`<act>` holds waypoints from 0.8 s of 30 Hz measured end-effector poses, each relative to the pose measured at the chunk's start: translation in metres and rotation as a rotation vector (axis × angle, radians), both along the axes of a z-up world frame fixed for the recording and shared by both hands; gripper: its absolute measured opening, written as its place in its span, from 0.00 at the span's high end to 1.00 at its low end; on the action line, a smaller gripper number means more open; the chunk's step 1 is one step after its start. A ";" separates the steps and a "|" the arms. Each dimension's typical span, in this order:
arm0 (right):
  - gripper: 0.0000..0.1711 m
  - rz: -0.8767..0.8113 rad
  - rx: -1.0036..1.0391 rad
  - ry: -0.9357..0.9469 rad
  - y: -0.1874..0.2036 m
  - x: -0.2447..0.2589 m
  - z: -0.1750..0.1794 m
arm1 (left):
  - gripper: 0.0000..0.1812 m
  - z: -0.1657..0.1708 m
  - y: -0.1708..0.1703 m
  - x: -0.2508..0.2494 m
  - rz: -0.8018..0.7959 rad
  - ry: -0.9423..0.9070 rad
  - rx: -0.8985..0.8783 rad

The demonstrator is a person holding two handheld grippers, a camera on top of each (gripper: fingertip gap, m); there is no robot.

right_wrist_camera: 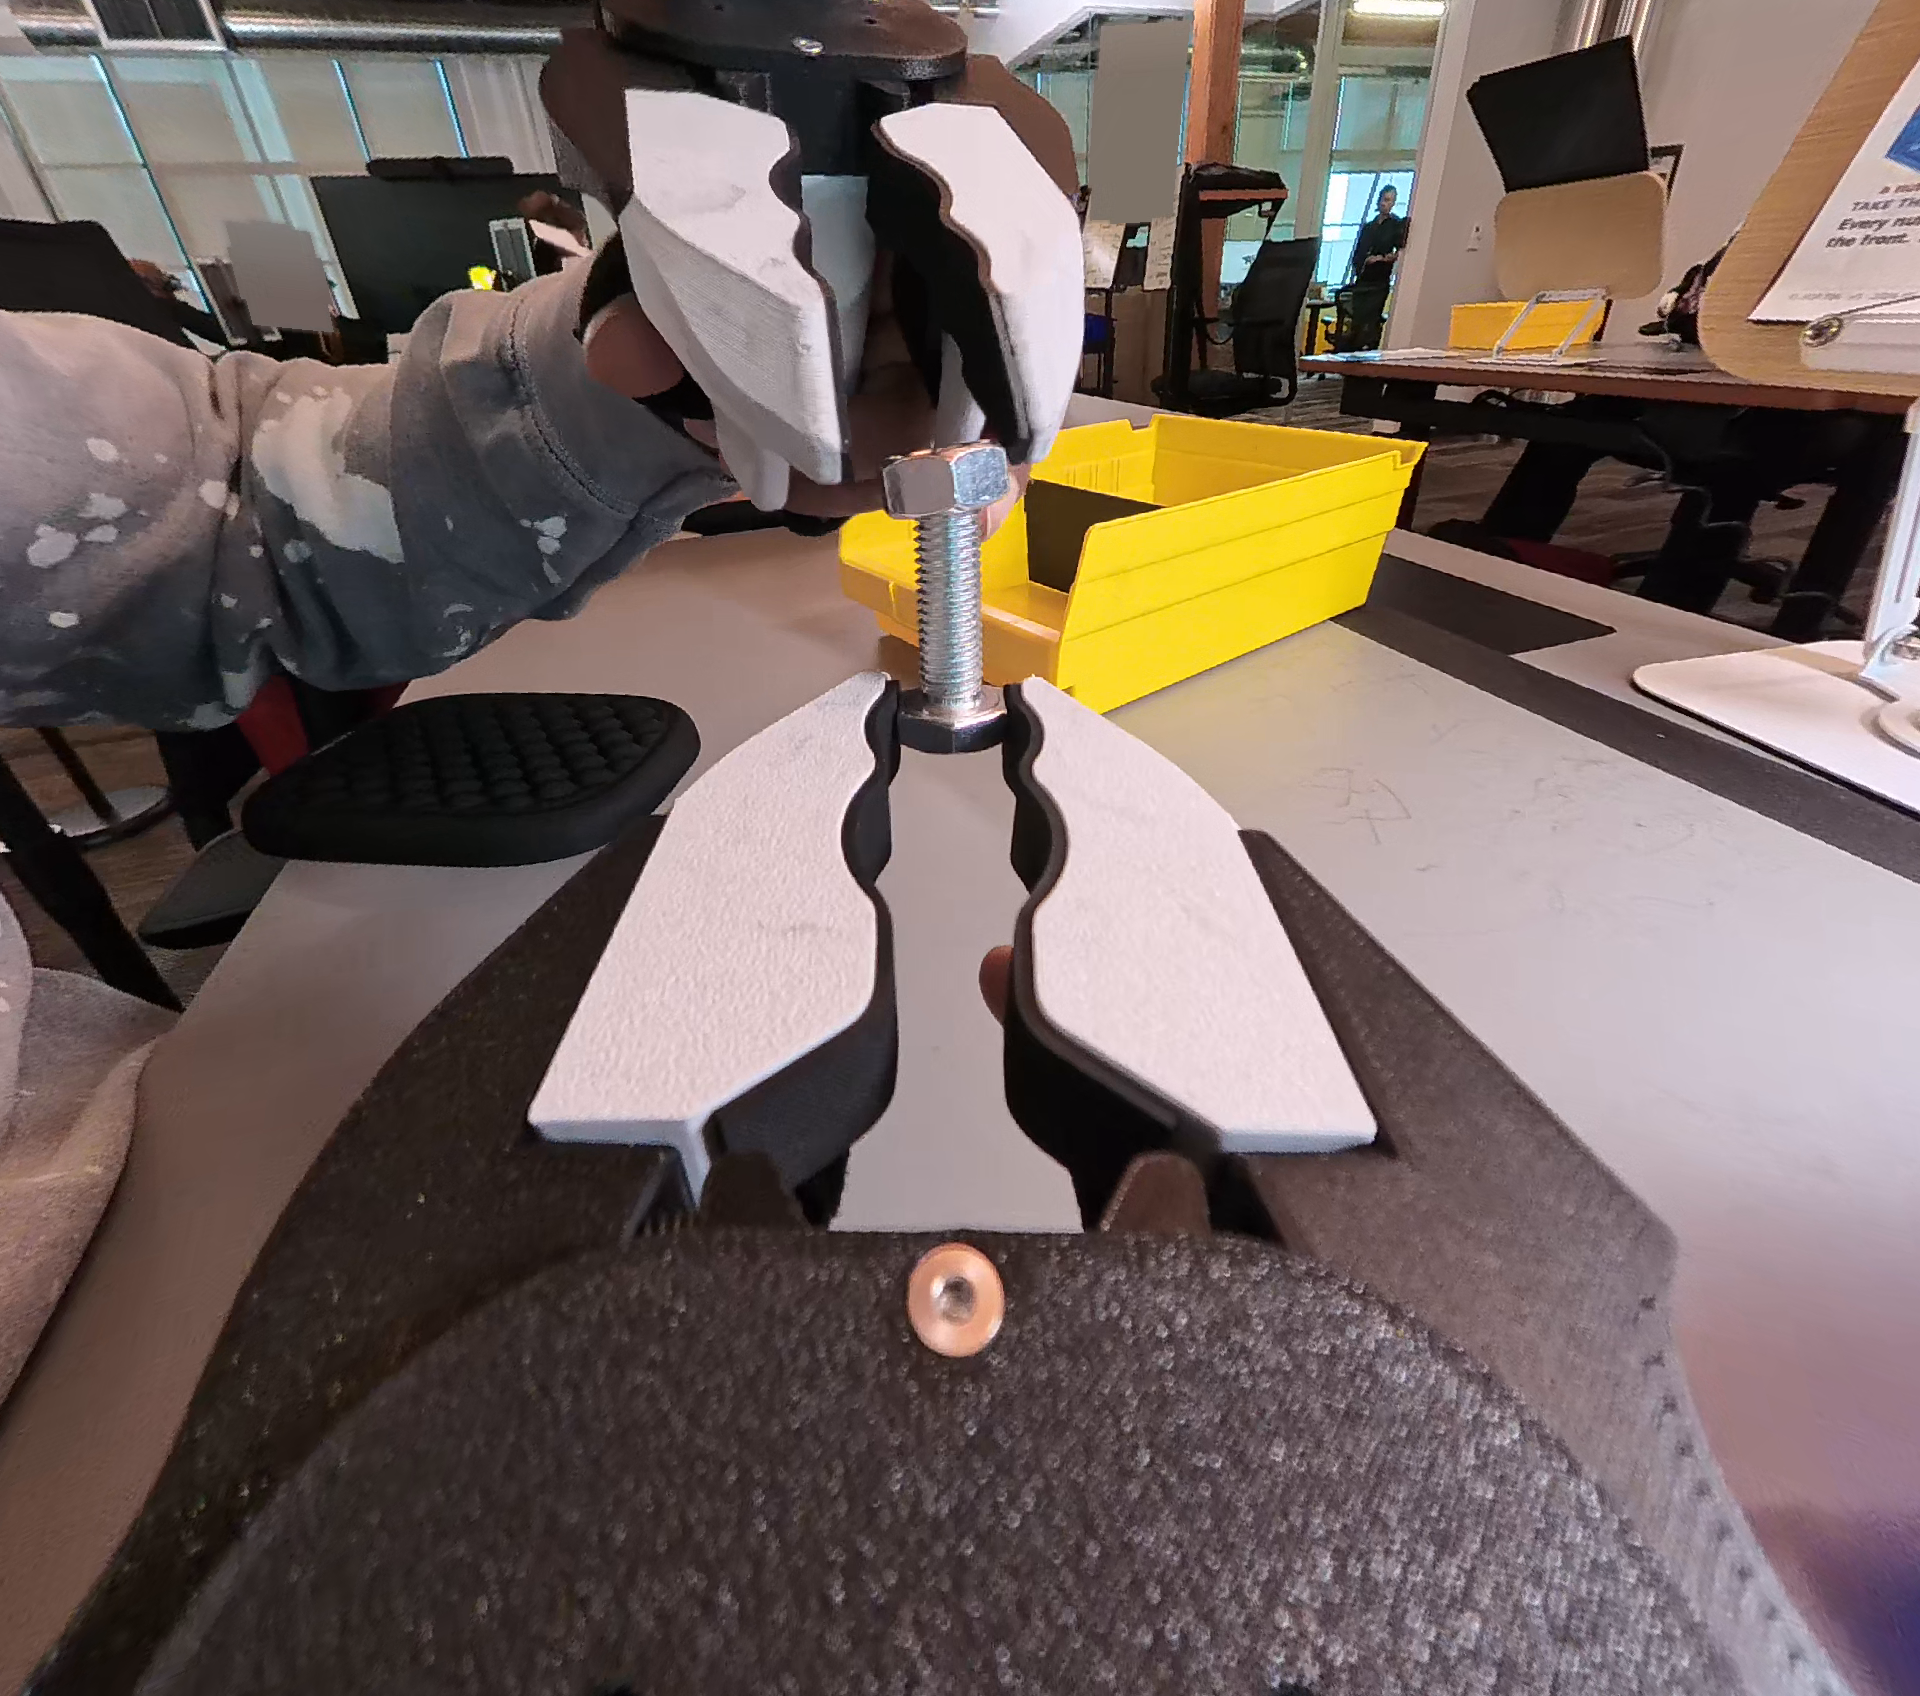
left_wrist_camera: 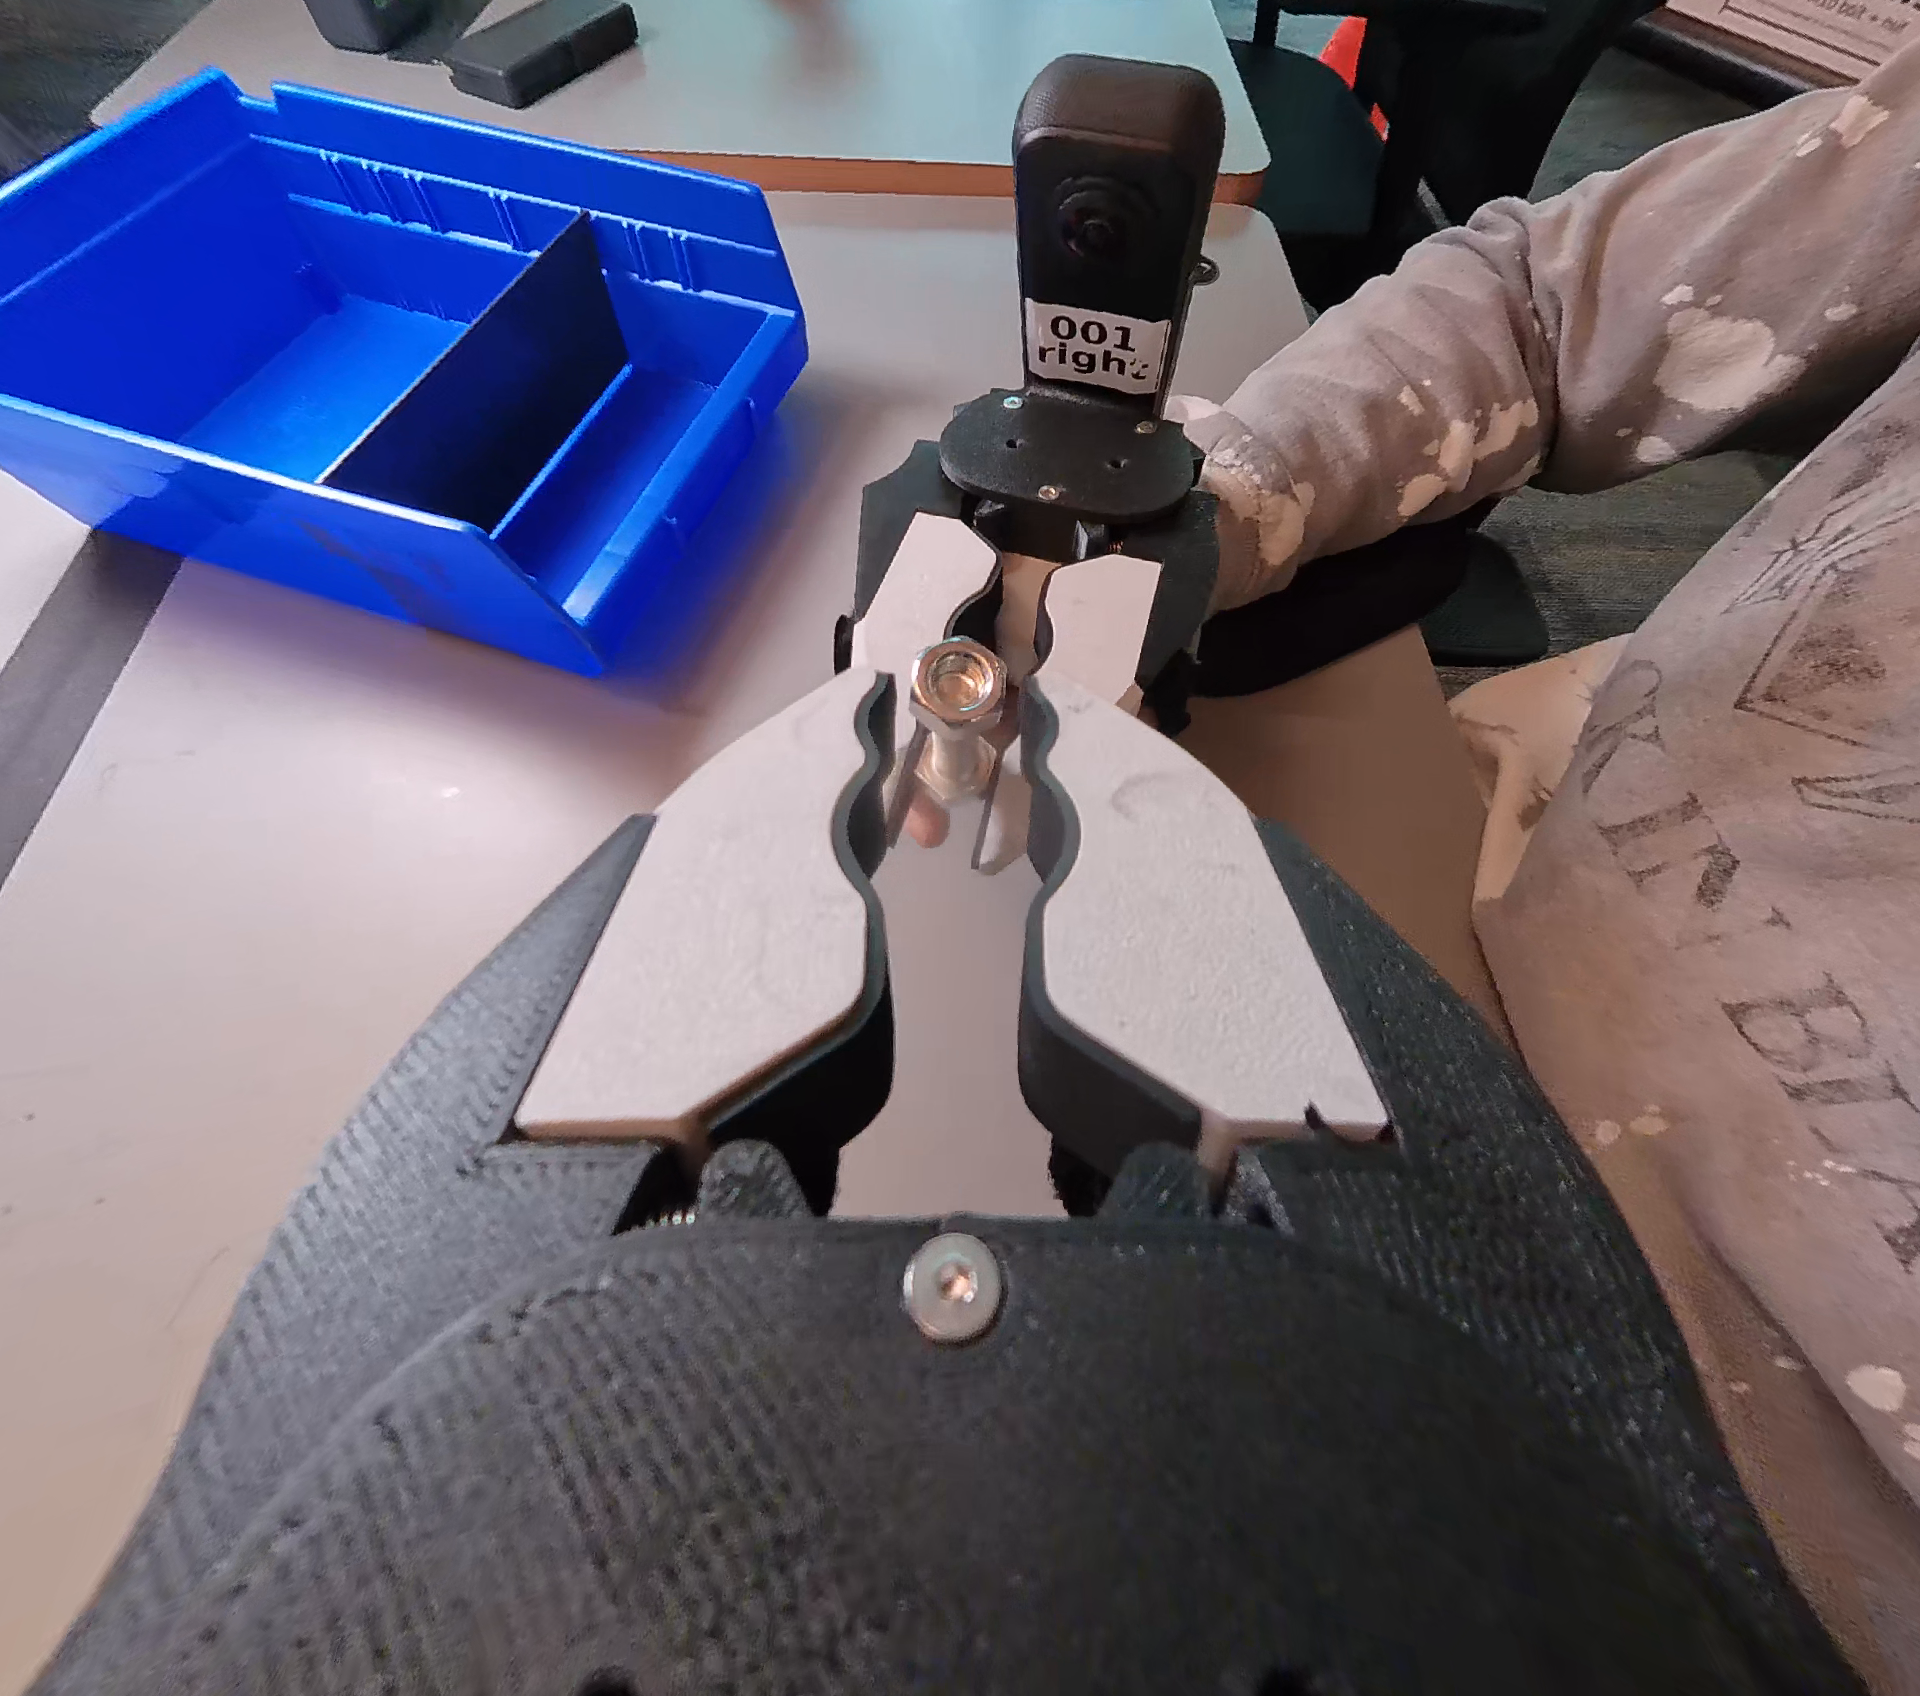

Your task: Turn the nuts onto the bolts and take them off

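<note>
Blue bin (left_wrist_camera: 312,358) sits on the worktop (right_wrist_camera: 1455,815) at far left, well apart from the action. Left gripper (left_wrist_camera: 956,701) comes in from above, fingers clenched on the upper hex (right_wrist_camera: 945,485). Bolt (right_wrist_camera: 948,607) is held in the air above the worktop, roughly upright, between the two grippers. Right gripper (right_wrist_camera: 951,696) is below it, fingers clamped on the lower hex (right_wrist_camera: 951,724), right at the tips. Can't say for sure which hex is the head and which the nut; the lower one looks thinner, so probably the nut. Yellow bin (right_wrist_camera: 1247,566) is behind and to the right. Handling: plated steel, rigid, small but dense, not fragile. Slick on the flats, and the thread gives no useful purchase. Grip across opposite hex flats, not corners, and not the shank. Both holds are tip-only, so I'd expect slip under torque if the thread binds; keep the two axes in line while turning. A dropped nut would likely roll.
</note>
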State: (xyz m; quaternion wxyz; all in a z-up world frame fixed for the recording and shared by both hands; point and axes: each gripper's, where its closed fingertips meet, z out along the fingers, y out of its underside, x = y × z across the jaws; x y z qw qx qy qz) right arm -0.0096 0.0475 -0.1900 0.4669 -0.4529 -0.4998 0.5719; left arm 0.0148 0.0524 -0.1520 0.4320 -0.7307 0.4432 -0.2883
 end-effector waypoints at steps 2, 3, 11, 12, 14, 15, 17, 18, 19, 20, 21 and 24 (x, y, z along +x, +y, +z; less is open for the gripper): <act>0.89 0.002 -0.002 0.002 0.000 0.000 0.000 | 0.88 -0.002 0.001 0.000 0.002 0.007 0.003; 0.89 0.003 -0.002 0.004 0.000 0.000 0.001 | 0.89 -0.002 0.001 0.000 0.002 0.005 0.004; 0.89 0.020 0.005 0.016 -0.003 0.001 0.002 | 0.90 0.001 -0.002 0.002 -0.027 0.001 -0.010; 0.89 0.021 0.006 0.015 -0.004 0.001 0.002 | 0.90 0.000 -0.003 0.002 -0.030 0.005 -0.010; 0.89 0.025 0.012 0.009 -0.005 0.001 0.001 | 0.90 -0.001 -0.004 0.002 -0.039 0.017 -0.013; 0.89 0.028 0.014 0.002 -0.005 0.000 0.000 | 0.90 -0.002 -0.005 0.002 -0.044 0.028 -0.012; 0.89 0.034 0.019 -0.007 -0.007 0.000 -0.002 | 0.90 -0.003 -0.006 0.002 -0.054 0.048 -0.011; 0.89 0.039 0.019 -0.011 -0.008 -0.001 -0.002 | 0.90 -0.003 -0.007 0.002 -0.059 0.056 -0.010; 0.89 0.045 0.018 -0.012 -0.009 -0.001 -0.003 | 0.90 -0.003 -0.008 0.002 -0.066 0.059 -0.011; 0.89 0.051 0.017 -0.010 -0.009 0.000 -0.002 | 0.90 -0.003 -0.009 0.001 -0.073 0.059 -0.012; 0.89 0.059 0.015 -0.007 -0.010 0.000 -0.002 | 0.90 -0.003 -0.009 0.001 -0.081 0.056 -0.012; 0.89 0.086 0.011 0.009 -0.014 0.001 0.001 | 0.88 -0.001 -0.012 0.001 -0.104 0.047 -0.013</act>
